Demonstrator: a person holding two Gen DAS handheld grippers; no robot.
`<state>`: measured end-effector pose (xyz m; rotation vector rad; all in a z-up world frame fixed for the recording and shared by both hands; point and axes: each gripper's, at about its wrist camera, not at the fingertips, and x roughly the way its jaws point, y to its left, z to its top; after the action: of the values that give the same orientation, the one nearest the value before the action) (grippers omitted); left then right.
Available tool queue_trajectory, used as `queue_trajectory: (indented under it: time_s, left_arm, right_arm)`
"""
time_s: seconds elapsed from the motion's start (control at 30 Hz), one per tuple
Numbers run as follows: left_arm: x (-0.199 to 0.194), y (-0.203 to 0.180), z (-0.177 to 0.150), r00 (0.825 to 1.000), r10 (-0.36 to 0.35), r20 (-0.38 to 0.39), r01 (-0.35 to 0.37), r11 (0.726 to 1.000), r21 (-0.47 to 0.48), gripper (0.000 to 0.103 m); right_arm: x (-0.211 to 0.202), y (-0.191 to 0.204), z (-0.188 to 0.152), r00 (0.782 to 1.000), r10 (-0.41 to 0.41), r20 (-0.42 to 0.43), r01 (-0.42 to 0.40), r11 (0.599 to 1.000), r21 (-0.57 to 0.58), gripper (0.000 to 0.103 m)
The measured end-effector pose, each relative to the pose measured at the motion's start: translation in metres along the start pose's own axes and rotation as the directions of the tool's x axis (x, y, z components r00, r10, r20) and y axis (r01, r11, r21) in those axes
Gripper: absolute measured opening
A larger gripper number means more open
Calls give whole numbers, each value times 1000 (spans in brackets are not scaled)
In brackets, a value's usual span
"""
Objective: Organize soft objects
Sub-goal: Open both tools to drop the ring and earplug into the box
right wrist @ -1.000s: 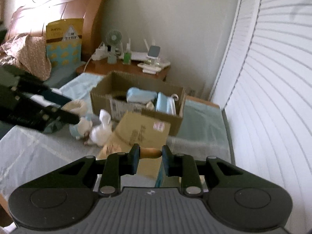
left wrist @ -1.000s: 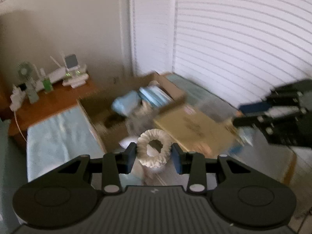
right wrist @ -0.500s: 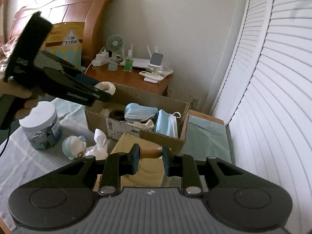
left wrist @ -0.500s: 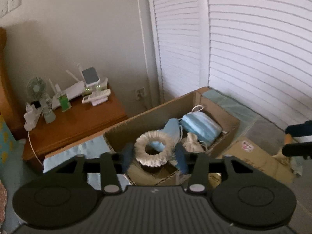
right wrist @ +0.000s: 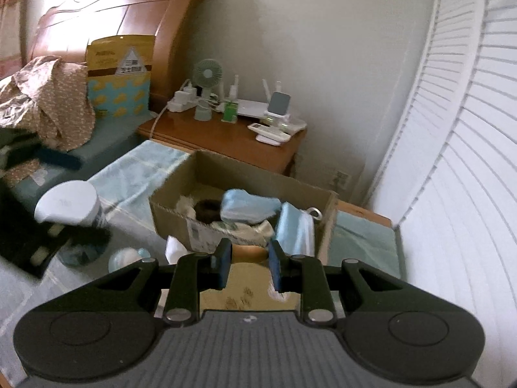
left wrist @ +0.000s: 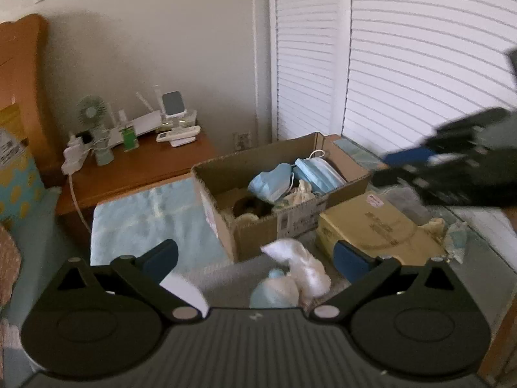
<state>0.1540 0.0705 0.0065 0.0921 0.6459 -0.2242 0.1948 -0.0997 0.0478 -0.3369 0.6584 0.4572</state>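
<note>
Two grippers in view, no soft item held by either. Bed w/ wooden headboard (right wrist: 129,16) fills upper left of right-wrist view, patterned cloth (right wrist: 48,97) heaped on it. Wooden nightstand (left wrist: 145,168) sits left-centre in left-wrist view, carrying small fan (left wrist: 92,111), power strip, router etc.

Cardboard box (left wrist: 258,226) sits mid-frame in both views, open top. Inside: blue face masks (left wrist: 318,174) at its right end, another crumpled blue mask (left wrist: 269,182) beside them, a dark ring-shaped item (right wrist: 208,208) twd the left end, whitish ring just beside it, partly hidden. Flat yellow-tan package (left wrist: 378,226) lies right of box, touching its front corner. White-lidded jar (right wrist: 69,203) at left of right-wrist view, blurred.

Left gripper (left wrist: 255,255), bottom of its view: fingers spread wide, nothing between pads. White soft cloth bundle (left wrist: 303,268) w/ pale blue soft piece (left wrist: 274,291) lies on the bed cover below, between the fingers in frame, in front of box, not touched as far as seen.

Right gripper (right wrist: 247,263), bottom centre of its view: fingers (right wrist: 223,265) narrowly apart, only a small gap; a brownish bit shows in the gap, can't tell if gripped or just behind. In left-wrist view it's a dark blur at right edge.
</note>
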Motion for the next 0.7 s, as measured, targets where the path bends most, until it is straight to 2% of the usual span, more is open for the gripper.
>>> queue_trajectory:
  time_s: [0.2,0.37,0.6,0.67,0.7]
  left_arm:
    - [-25,-5,-24,998,56,29,-55,998,-26,102]
    - [-27,2,-36,996,87,-11,-88,994,-62,102]
    - [-30,14,-47,992,127,-27,-129,985,-119,102]
    - [-31,17,-48,991,132,-29,-135,982,-131,102]
    - [-31,18,-49,990,135,-32,-138,981,-136,102]
  right_arm:
    - [32,6,35,998,64,2,-64,998,-16,29]
    - [69,14,67,992,122,-8,-122,992,-24,29]
    - [119,21,93,989,145,-42,-147,989,-29,30]
    - [127,22,96,986,158,-53,-160,987,-36,47]
    - [130,22,97,987,150,-51,-152,988,-34,70]
